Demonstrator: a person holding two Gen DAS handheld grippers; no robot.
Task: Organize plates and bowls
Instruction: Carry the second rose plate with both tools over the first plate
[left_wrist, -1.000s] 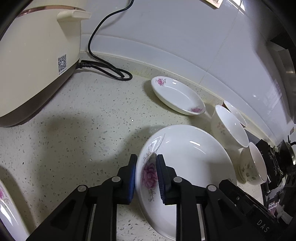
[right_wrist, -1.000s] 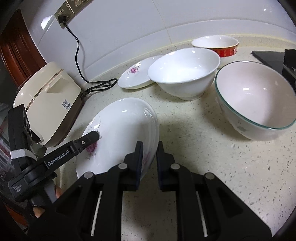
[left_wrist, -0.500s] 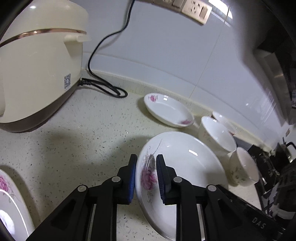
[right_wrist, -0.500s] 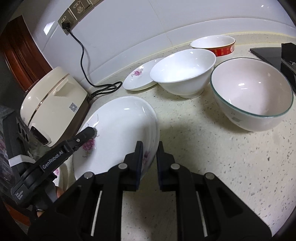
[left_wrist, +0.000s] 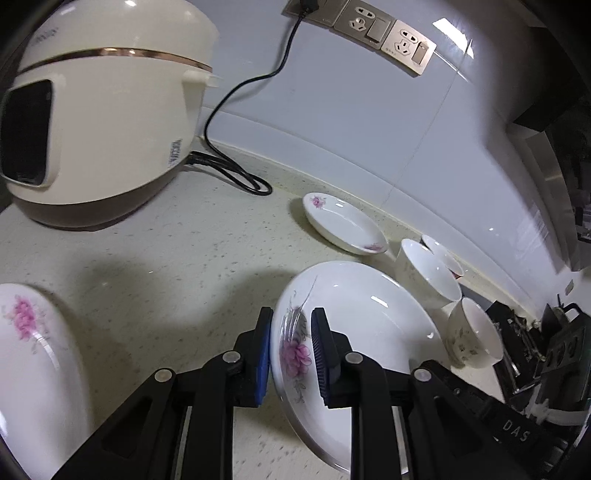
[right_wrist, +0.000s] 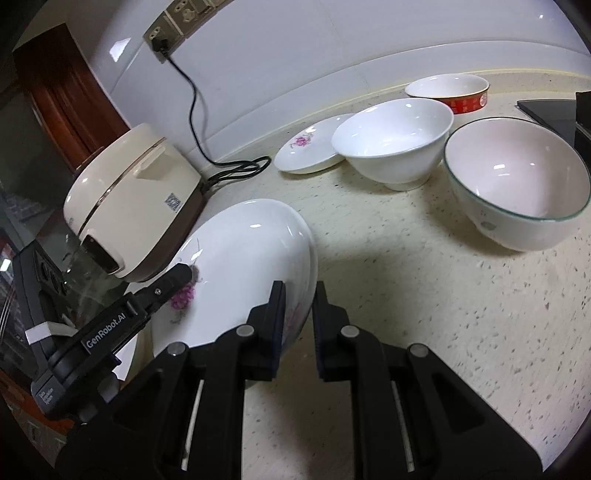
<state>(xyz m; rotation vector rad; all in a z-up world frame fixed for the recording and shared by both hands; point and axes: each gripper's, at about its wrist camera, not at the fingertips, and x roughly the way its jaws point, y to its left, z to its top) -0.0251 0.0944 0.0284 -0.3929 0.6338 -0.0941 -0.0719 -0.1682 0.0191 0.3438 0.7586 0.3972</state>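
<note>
A large white plate with a pink flower (left_wrist: 362, 325) hangs above the counter, gripped at two rims. My left gripper (left_wrist: 290, 350) is shut on its near rim beside the flower. My right gripper (right_wrist: 298, 317) is shut on the opposite rim of the same plate (right_wrist: 251, 254). The left gripper's finger (right_wrist: 173, 280) shows across the plate in the right wrist view. A second flowered plate (left_wrist: 33, 358) lies at the lower left. A smaller flowered plate (left_wrist: 343, 223) sits by the wall.
A cream rice cooker (left_wrist: 99, 122) stands at the left with its black cord (left_wrist: 236, 173) running to a wall socket. A white bowl (right_wrist: 395, 144), a green-rimmed bowl (right_wrist: 517, 184) and a red-sided bowl (right_wrist: 448, 92) stand on the speckled counter (right_wrist: 443, 314). A dark stove edge (right_wrist: 554, 110) lies at the right.
Both grippers have lifted the large plate and carried it left and back. The rice cooker's front and the second flowered plate at the lower left have come into view.
</note>
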